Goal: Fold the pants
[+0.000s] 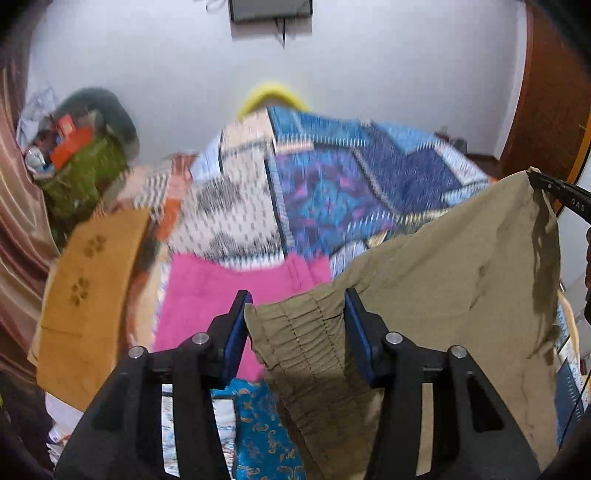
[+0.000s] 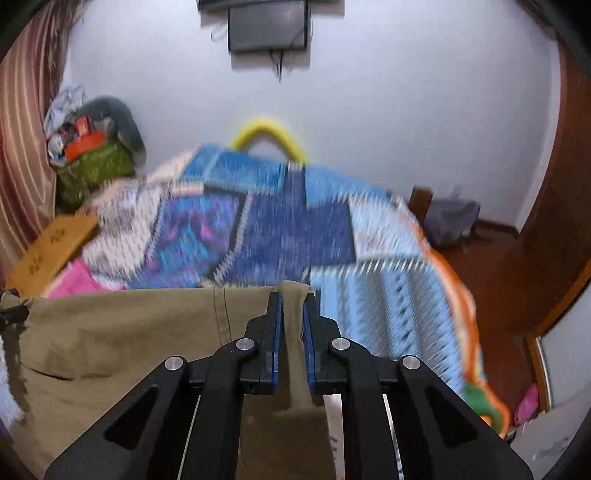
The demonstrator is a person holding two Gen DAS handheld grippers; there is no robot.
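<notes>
Ahead of the tool there's a blue patchwork quilt (image 2: 280,229) on the bed, with a pink cloth (image 1: 221,295) and mustard fabric (image 1: 88,288) off to the left. Farther left sits a green bag (image 2: 96,170); a dark screen (image 2: 267,27) hangs on the wall above.

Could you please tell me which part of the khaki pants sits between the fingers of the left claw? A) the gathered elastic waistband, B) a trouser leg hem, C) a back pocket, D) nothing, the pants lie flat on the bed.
A: in the left wrist view the pleated, stitched waistband of the pants fills the gap of the left claw.
</notes>
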